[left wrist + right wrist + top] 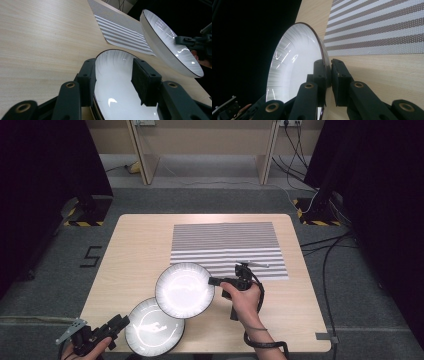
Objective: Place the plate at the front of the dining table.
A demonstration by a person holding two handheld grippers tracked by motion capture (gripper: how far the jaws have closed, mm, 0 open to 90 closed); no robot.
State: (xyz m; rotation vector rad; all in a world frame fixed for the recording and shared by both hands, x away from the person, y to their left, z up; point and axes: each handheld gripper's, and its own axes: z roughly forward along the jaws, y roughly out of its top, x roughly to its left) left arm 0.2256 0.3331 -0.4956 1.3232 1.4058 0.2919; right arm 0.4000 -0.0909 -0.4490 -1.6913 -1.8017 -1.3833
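Two white plates with thin dark rims. One plate (155, 331) (112, 97) lies flat on the table near the front edge. My left gripper (121, 322) (113, 62) is open astride its left rim, one jaw outside and the other over the plate's inside. The other plate (184, 291) (170, 47) (292, 67) hangs tilted above the table, partly over the flat one. My right gripper (213, 281) (329, 72) is shut on its right rim.
A grey-and-white striped placemat (227, 247) (122, 31) (382, 25) lies on the far half of the light wooden table (140, 245). Dark stands and cables flank the table on the floor.
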